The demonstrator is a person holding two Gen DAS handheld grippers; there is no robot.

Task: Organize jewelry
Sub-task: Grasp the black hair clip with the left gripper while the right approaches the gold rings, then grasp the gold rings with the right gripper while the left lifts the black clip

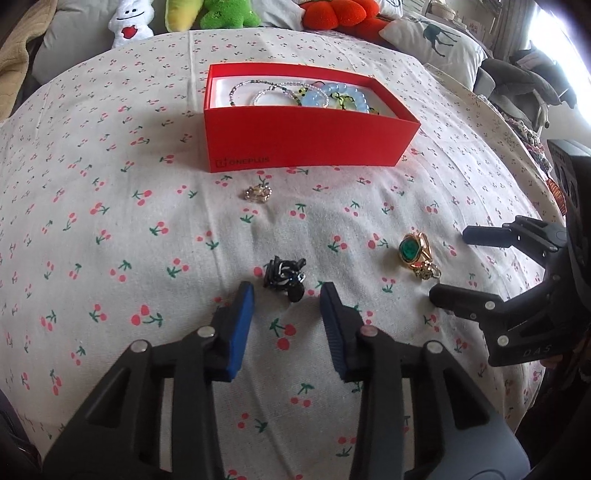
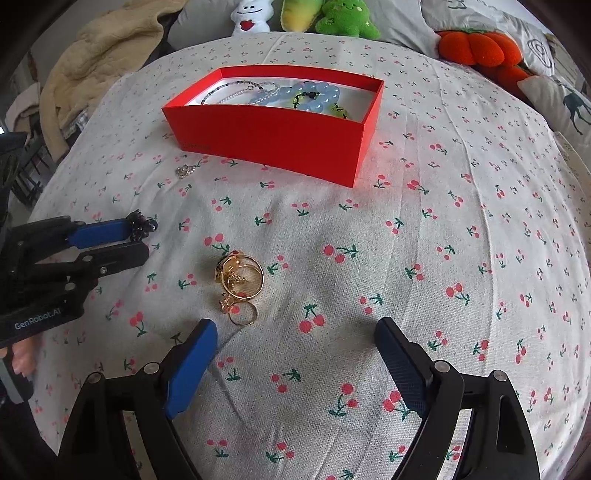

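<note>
A black twisted jewelry piece (image 1: pixel 286 277) lies on the cherry-print cloth, just ahead of and between the fingertips of my left gripper (image 1: pixel 287 291). The jaws are narrowed, with a gap showing on each side of the piece. In the right wrist view this piece (image 2: pixel 142 225) sits at the tip of the left gripper (image 2: pixel 138 240). A gold ring with a green stone (image 1: pixel 410 251) lies with smaller gold rings (image 2: pixel 242 314) just left of and ahead of my open right gripper (image 2: pixel 295 326), which is empty. The red box (image 1: pixel 295 144) holds bead bracelets (image 1: pixel 332 96).
A small gold charm (image 1: pixel 258 192) lies on the cloth in front of the red box (image 2: pixel 273 136). Plush toys (image 1: pixel 225 13) and pillows (image 1: pixel 436 40) line the far edge. A beige blanket (image 2: pixel 99 55) is heaped at the far left. A hand (image 2: pixel 24 360) holds the left gripper.
</note>
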